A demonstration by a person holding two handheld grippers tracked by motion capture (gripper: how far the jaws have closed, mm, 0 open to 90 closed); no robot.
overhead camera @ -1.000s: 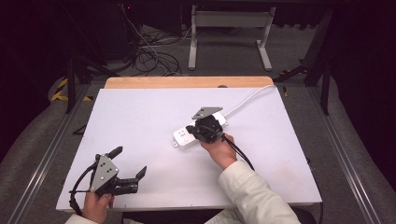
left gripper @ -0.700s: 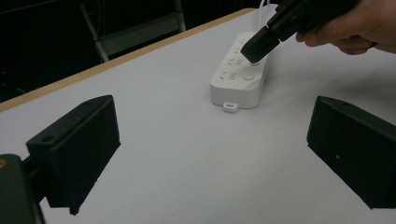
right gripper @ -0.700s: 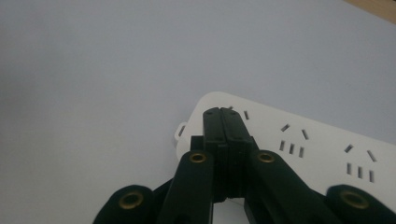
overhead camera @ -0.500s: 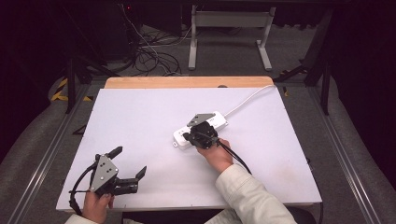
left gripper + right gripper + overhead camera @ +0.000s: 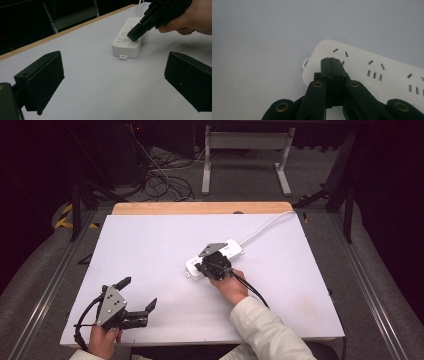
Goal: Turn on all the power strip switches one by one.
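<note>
Your right tool sits over the near end of the white power strip, jaws pressed together with nothing between them — in the right gripper view the closed tip rests on or just above the strip's top face, beside the end socket; can't tell if it actually touches. The strip lies mid-desk, angled, its white cord running off toward the far right edge of the desk.

Your left tool is parked near the front-left corner, jaws spread wide, empty, well apart from the strip.

Risks, as I read it:
- Push down or sideways with that closed tip and the strip probably skates on the smooth desk — nothing pins it.
- The tip is close to the socket slots; slip and it jams into one.
- The cord may drag or twist the strip if you shove it.
</note>
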